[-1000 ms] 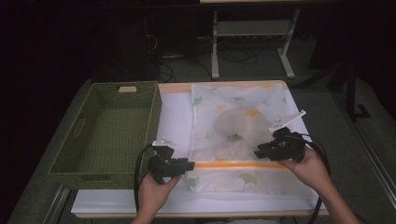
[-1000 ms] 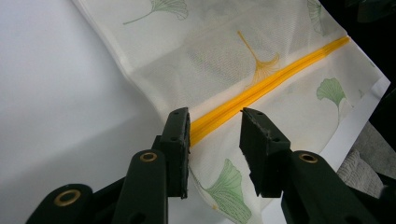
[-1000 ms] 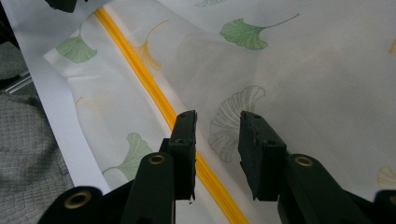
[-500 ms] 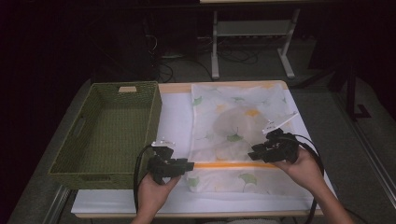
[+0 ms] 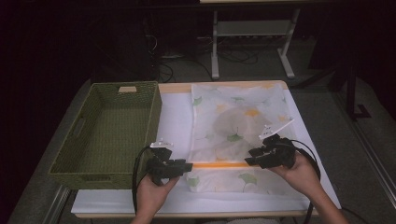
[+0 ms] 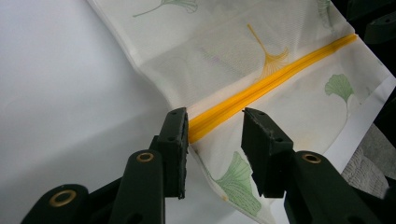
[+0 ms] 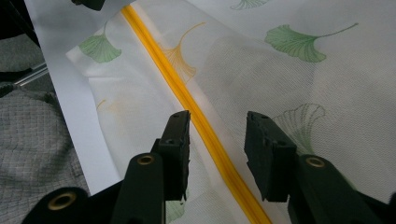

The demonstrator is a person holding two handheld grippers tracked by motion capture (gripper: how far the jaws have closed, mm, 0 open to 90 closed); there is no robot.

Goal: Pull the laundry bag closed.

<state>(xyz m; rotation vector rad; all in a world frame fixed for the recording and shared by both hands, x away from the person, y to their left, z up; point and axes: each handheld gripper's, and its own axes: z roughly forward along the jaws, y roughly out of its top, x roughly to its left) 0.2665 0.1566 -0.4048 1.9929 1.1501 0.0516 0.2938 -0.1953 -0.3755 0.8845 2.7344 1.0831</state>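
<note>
Mesh laundry bag (image 5: 236, 126), white and printed with green and yellow ginkgo leaves, lies flat on a white table (image 5: 175, 116) directly ahead of both grippers. An orange-yellow zipper (image 5: 219, 164) runs across the bag near the person's edge, spanning the stretch between the two tools.

The left gripper (image 6: 214, 140) points at the zipper's left end, which sits between its black jaws; the jaws stand partly open and are not pressing on anything. The right gripper (image 7: 217, 140) stands over the zipper farther along, with the strip passing between its jaws, closer to one pad than the other. Its jaws have just been opening and stand partly apart, the zipper lying between them ungripped.

The bag looks very light, soft and limp. Its fine woven netting is semi-sheer, and a faint rounded shape shows through it. As a judgement, it will sag and fold if lifted by one point, and the thin mesh could snag or slip between smooth pads. The zipper tape is the firmest, thickest part, a raised ribbed strip, so it offers the surest hold, with the stitched side edge as second choice.

Beside the left gripper, away from the bag, sits a green woven basket (image 5: 79, 154), rectangular, with stiff walls and handle cutouts.
</note>
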